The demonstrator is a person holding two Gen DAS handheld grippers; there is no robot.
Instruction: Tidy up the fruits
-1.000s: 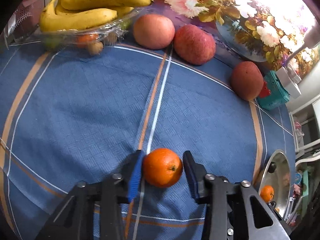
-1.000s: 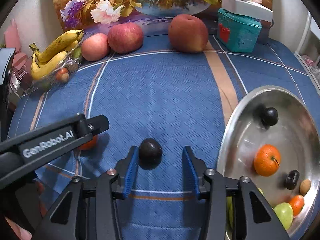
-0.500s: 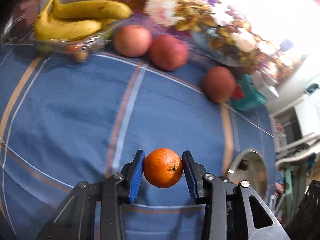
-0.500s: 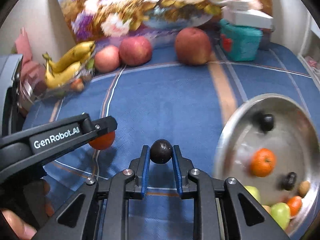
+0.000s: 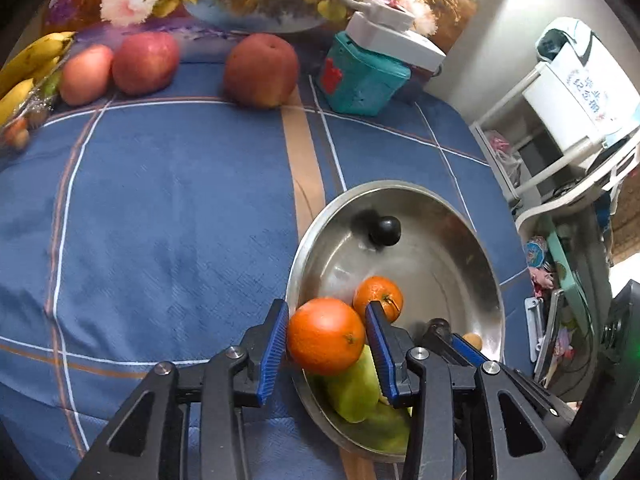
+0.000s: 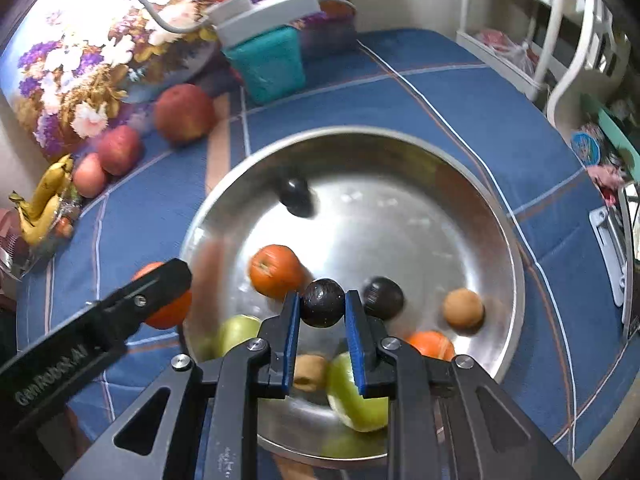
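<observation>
your left gripper [image 5: 326, 354] is opening around a round orange fruit [image 5: 325, 336] over the near-left rim of the round steel bowl [image 6: 472, 184]; your right gripper [image 6: 322, 322] is squeezing a small dark round fruit [image 6: 322, 303] above it. the bowl is holding two oranges, two dark fruits, two tan ones and green pears. three red apples [image 5: 260, 70] are sitting far back beside a teal box [image 5: 362, 80].
</observation>
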